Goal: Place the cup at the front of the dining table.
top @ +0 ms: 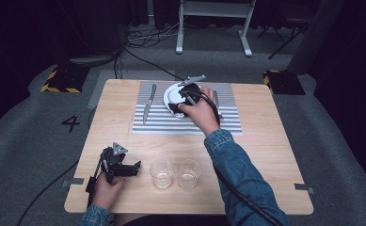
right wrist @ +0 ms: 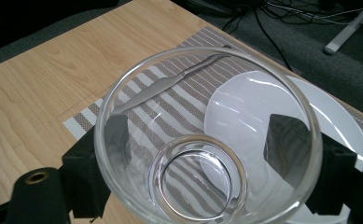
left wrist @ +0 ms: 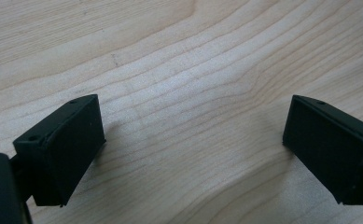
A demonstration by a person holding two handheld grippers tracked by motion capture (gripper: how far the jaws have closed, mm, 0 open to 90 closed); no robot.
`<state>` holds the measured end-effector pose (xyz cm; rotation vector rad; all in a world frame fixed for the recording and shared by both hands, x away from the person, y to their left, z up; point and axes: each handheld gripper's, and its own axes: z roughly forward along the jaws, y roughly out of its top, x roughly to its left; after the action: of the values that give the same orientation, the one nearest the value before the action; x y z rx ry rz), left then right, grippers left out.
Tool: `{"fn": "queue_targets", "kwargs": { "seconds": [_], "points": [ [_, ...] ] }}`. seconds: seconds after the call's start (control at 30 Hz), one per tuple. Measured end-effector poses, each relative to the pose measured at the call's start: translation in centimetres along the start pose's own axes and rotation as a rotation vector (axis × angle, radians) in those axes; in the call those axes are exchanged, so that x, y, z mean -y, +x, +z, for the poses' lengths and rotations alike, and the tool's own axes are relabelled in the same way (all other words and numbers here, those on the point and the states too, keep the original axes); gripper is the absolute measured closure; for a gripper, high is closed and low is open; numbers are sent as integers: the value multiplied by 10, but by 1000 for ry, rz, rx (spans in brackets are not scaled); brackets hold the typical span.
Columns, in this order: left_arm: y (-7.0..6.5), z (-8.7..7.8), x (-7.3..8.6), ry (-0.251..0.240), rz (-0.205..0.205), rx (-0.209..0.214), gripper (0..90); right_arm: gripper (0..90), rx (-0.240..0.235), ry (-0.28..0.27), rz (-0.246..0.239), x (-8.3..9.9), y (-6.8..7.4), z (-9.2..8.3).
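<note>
One glass bowl (right wrist: 207,140) sits clamped between the right tongs (right wrist: 207,177).

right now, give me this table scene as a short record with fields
setting: wooden table with striped placemat
right gripper: shut on a clear glass bowl, held above the white plate
left gripper: open, nothing between the jaws, low over bare wood near the front left
on placemat: knife left of the plate
front of table: two empty glasses side by side
</note>
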<state>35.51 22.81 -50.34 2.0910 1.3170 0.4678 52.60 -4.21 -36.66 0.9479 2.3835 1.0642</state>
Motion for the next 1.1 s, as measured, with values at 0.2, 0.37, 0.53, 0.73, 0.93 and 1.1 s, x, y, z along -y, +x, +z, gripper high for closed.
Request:
{"fn": "queue_targets", "kwargs": {
  "seconds": [0.2, 0.37, 0.53, 0.73, 0.93, 1.1],
  "points": [
    [0, 0, 0, -1, -1, 0, 55, 199, -13, 6, 9, -3, 5, 21],
    [0, 0, 0, -1, 0, -1, 55, 199, -7, 39, -13, -3, 8, 37],
    [0, 0, 0, 1, 1, 0, 55, 199, -11, 64, -7, -2, 12, 53],
    [0, 0, 0, 1, 0, 0, 55, 199, -11, 88, -11, 2, 16, 70],
    [0, 0, 0, 1, 0, 0, 55, 198, -26, 104, -20, 5, 22, 85],
    [0, 0, 0, 1, 0, 0, 55, 199, -38, 113, -20, 7, 28, 95]
  ]
}}
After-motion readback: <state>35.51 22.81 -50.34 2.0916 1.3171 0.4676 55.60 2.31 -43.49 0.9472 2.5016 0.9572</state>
